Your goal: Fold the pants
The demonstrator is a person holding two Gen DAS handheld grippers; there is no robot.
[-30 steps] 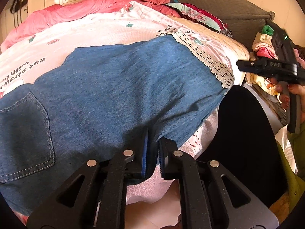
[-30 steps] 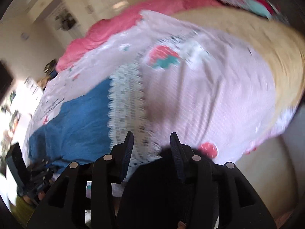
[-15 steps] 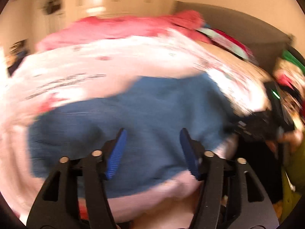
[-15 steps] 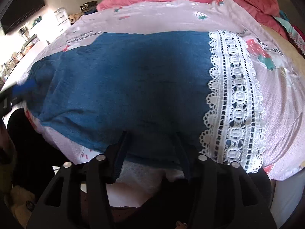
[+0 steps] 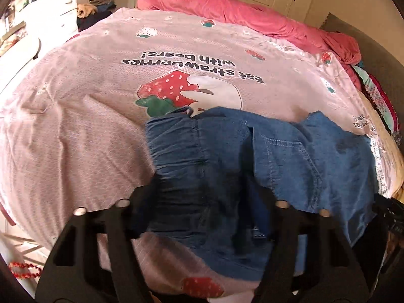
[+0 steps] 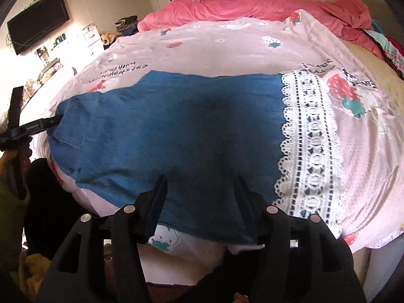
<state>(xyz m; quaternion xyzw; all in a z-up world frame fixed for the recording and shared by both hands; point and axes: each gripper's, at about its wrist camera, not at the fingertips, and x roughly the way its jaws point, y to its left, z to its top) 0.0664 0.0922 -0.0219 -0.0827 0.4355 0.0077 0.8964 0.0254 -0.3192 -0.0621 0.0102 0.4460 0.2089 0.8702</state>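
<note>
Blue denim pants (image 5: 290,156) lie flat along the near side of the bed, folded lengthwise. My left gripper (image 5: 207,197) hovers over the gathered waistband end; its jaws are closing, with the bunched waistband between the fingers and no pad visibly pressing. In the right wrist view the pants (image 6: 176,126) stretch from the pocket at left to the leg end at the lace strip. My right gripper (image 6: 202,192) stands over the near edge of the leg, its jaws opening with cloth between the fingers. The left gripper (image 6: 54,120) shows at the far left, tips at the waistband.
Under the pants lies a pink strawberry-print sheet (image 5: 75,126) with a white lace strip (image 6: 308,151). A pink duvet (image 5: 240,7) is heaped along the far side. A grey headboard (image 5: 378,58) stands at right, a wall TV (image 6: 38,22) at left. The bed edge drops off just below both grippers.
The left gripper let go of the pants' near edge, opened and swung left to the waistband end. The right gripper swung from the bare sheet onto the leg and opened wider.
</note>
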